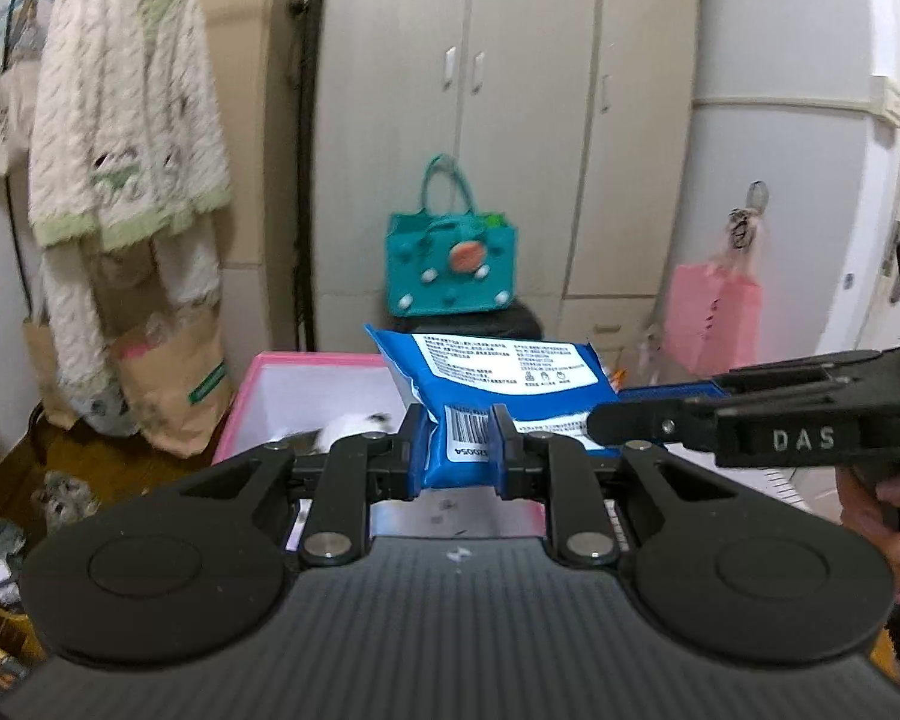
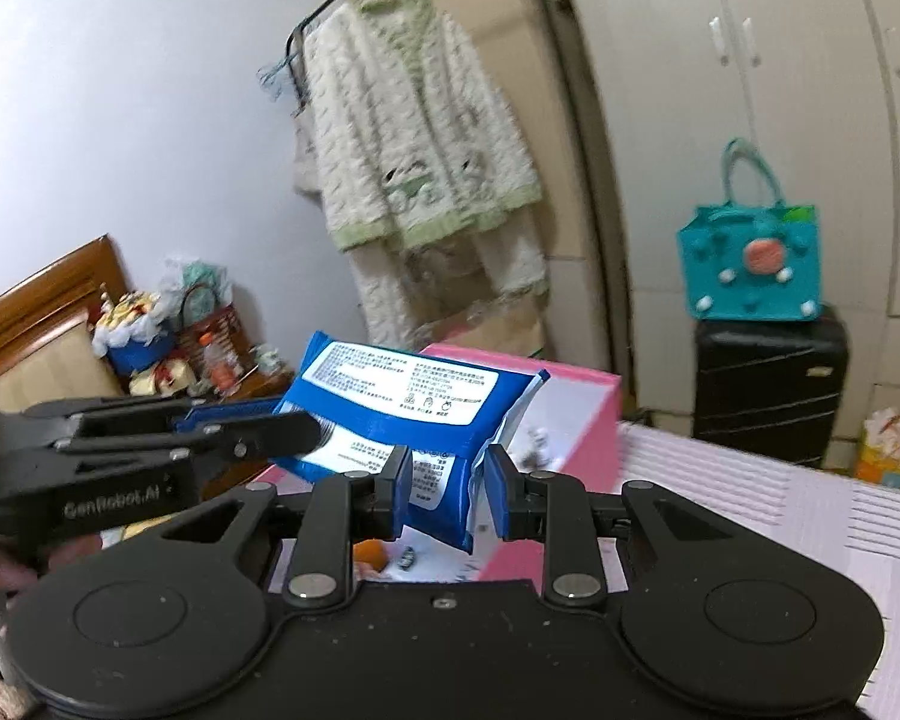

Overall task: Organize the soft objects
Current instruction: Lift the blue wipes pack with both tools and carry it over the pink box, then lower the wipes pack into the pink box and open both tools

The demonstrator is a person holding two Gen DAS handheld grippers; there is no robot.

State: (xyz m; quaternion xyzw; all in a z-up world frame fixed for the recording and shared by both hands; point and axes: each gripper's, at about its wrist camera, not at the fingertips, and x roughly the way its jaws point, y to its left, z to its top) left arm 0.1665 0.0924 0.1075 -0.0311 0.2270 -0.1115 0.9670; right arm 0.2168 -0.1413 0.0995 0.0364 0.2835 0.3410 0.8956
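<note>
Both the left gripper (image 1: 457, 447) and the right gripper (image 2: 447, 489) pinch the near edges of the blue wipes pack (image 1: 486, 369), holding it over the pink box (image 1: 258, 384); it looks soft, light and floppy.

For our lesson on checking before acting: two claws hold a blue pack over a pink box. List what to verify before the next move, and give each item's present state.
1. The left claw is shut on the pack: ok.
2. The right claw is also shut on the pack: ok, though one pad seems only just to touch.
3. The pack is above the open box: ok, as far as both views show.
4. The pack lies flat: not ok, it is bent between the claws.
5. There is room in the box: cannot tell. A white thing already lies inside.
</note>
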